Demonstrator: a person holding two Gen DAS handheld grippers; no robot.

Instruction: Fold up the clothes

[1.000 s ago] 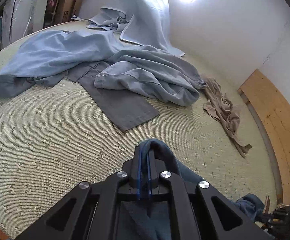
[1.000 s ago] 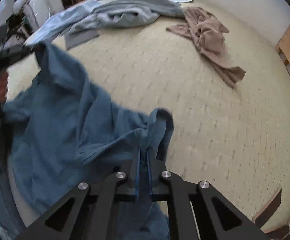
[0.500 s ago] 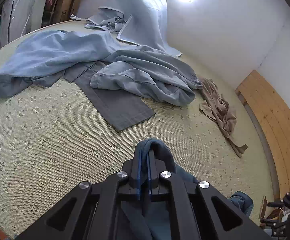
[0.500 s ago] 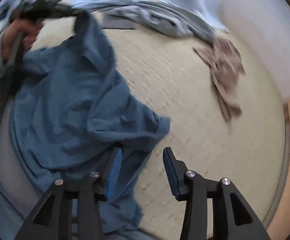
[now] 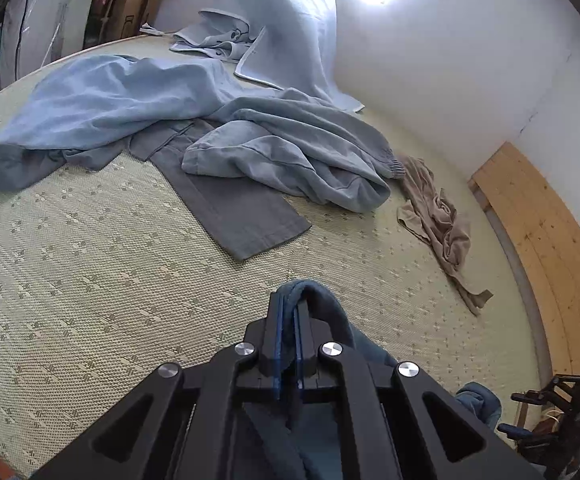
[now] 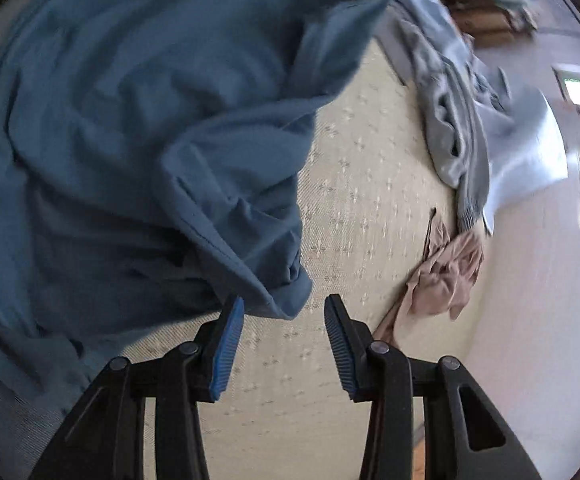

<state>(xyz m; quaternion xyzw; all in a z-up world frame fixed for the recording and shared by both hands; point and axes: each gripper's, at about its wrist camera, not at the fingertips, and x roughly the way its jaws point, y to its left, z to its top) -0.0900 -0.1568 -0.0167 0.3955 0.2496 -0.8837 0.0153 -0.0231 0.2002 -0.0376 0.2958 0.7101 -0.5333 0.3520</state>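
Item: dark blue cotton garment [image 6: 138,128], hanging crumpled over the woven straw mat [image 6: 369,200]. Your left gripper [image 5: 288,344] is pinching a fold of it at near centre. Your right gripper [image 6: 284,344] is gaping wide, gripping nothing, just beside the garment's hem.

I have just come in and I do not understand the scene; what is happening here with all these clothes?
A person is folding laundry on a woven mat with a gripper in each hand. The left gripper is clamped on a fold of a dark blue garment. The right gripper is open and holds nothing; the garment's corner hangs just before its fingers. Light blue clothes, grey trousers and a beige garment lie unfolded further away.
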